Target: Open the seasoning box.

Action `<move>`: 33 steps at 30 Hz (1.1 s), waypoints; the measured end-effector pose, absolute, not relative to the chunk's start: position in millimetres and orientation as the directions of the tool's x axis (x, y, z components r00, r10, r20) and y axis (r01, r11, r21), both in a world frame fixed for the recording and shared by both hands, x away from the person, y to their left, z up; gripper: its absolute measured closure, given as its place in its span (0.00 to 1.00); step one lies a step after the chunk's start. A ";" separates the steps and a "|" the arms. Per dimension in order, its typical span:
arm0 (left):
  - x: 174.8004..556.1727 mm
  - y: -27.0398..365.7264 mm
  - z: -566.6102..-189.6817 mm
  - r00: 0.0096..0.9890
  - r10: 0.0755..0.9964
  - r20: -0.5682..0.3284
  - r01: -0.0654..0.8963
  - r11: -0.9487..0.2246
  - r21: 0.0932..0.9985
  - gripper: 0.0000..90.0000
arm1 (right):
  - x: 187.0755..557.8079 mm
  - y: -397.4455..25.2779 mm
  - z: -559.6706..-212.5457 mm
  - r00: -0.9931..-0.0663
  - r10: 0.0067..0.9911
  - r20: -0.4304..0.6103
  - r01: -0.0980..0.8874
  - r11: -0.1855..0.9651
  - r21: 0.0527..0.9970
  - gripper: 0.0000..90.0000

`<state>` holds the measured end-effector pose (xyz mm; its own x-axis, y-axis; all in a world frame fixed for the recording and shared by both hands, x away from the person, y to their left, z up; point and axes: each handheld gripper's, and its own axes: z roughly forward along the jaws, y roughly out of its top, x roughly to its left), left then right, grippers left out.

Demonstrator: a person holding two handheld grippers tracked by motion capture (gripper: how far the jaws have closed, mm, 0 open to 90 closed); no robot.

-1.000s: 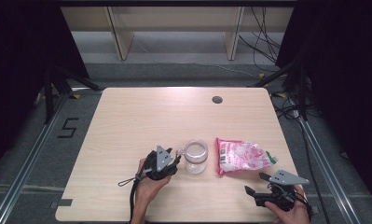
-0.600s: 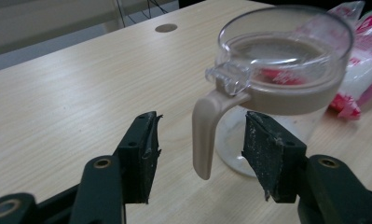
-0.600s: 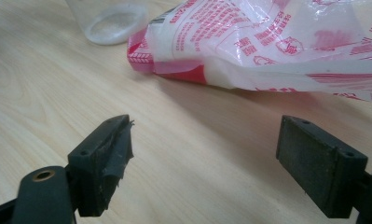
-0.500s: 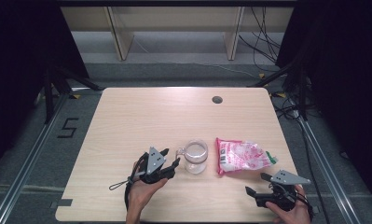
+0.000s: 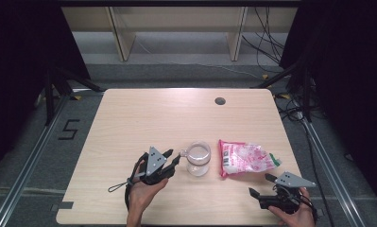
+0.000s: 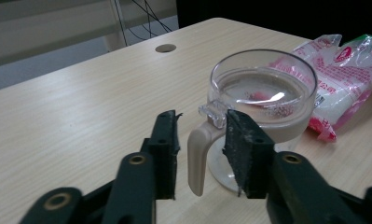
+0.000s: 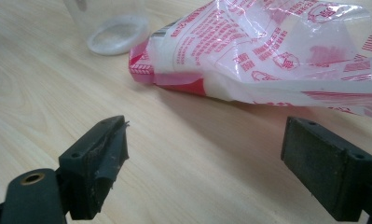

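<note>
Cup (image 5: 198, 158) sits mid-front on worktop (image 5: 167, 118), pink-printed bag (image 5: 245, 158) just beside it. Left gripper (image 6: 200, 140) view: jaws spread, straddling the cup handle (image 6: 197, 154), contact unclear; high view hides that. Right gripper (image 7: 204, 154) agape, short of bag, holding nothing.

A large digit "5" (image 5: 69, 129) is marked in black on the grey floor left of the desk (image 5: 143, 109). The plastic bag (image 5: 245, 158) on the desk's near right carries red and white printing and a barcode-like label, too small to read.
</note>
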<state>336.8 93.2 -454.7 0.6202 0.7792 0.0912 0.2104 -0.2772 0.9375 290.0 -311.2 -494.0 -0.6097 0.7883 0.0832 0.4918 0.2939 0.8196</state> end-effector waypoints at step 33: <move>360.1 78.1 -454.3 0.633 0.770 0.073 0.201 -0.256 0.946 0.99 | 289.3 -307.6 -490.5 -0.611 0.787 0.083 0.468 0.275 0.840 0.26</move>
